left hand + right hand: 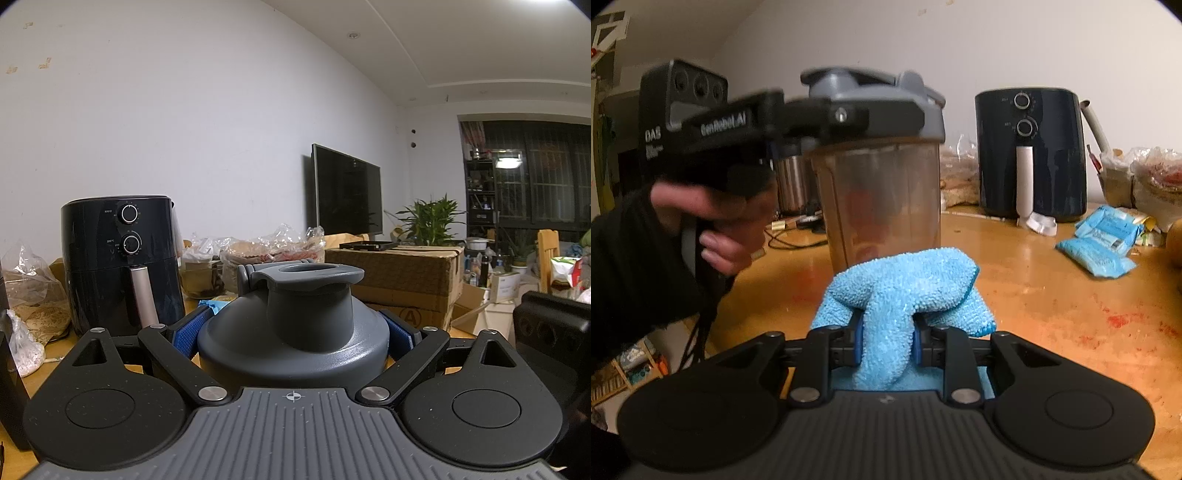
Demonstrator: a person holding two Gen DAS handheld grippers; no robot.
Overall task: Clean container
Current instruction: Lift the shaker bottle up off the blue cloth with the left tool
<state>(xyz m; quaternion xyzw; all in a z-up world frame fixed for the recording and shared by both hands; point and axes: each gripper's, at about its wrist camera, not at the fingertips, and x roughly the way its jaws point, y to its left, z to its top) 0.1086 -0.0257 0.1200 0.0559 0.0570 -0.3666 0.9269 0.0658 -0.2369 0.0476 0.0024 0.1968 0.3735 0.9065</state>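
One container (882, 192), one cloth (905, 291), two tools.

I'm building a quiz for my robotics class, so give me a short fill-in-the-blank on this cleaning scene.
1. The right claw is shut on a blue ____.
2. The left claw grips the container by its grey ____.
3. The container stands on a ____ table.
4. The black air fryer has ____ round dials.

Missing words: cloth; lid; wooden; two
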